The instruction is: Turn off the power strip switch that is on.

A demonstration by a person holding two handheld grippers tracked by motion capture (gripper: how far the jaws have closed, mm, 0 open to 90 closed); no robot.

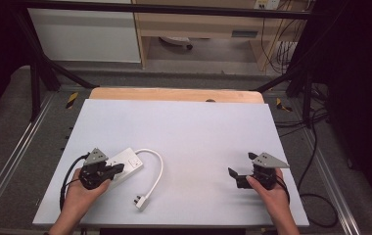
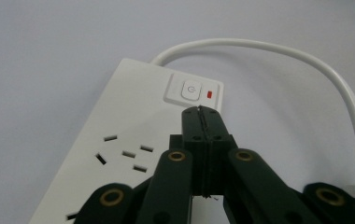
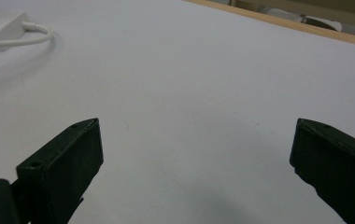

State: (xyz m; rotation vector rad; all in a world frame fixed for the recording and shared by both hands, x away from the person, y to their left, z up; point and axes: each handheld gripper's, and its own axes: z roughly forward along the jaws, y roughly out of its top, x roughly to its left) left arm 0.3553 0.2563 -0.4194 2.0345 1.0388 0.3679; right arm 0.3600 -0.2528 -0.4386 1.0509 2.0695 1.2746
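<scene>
— Power strip [image 1: 125, 165] sits near the counter's [image 1: 198, 127] near-left corner, its white cord [image 1: 157, 166] looping round to the plug [image 1: 141, 201] by the near edge.

— What are you doing with it?

— My guess: pressing its switch [image 2: 191, 89]. My left gripper [image 2: 202, 111] has its jaws pressed together, tips just short of the button with the red light beside it. Next comes a small push forward and down.

— And your other hand?

— My right gripper [image 1: 243, 169] hovers spread wide near the right edge, holding nothing. Nothing blocks the way; the strip might slide, though.
</scene>
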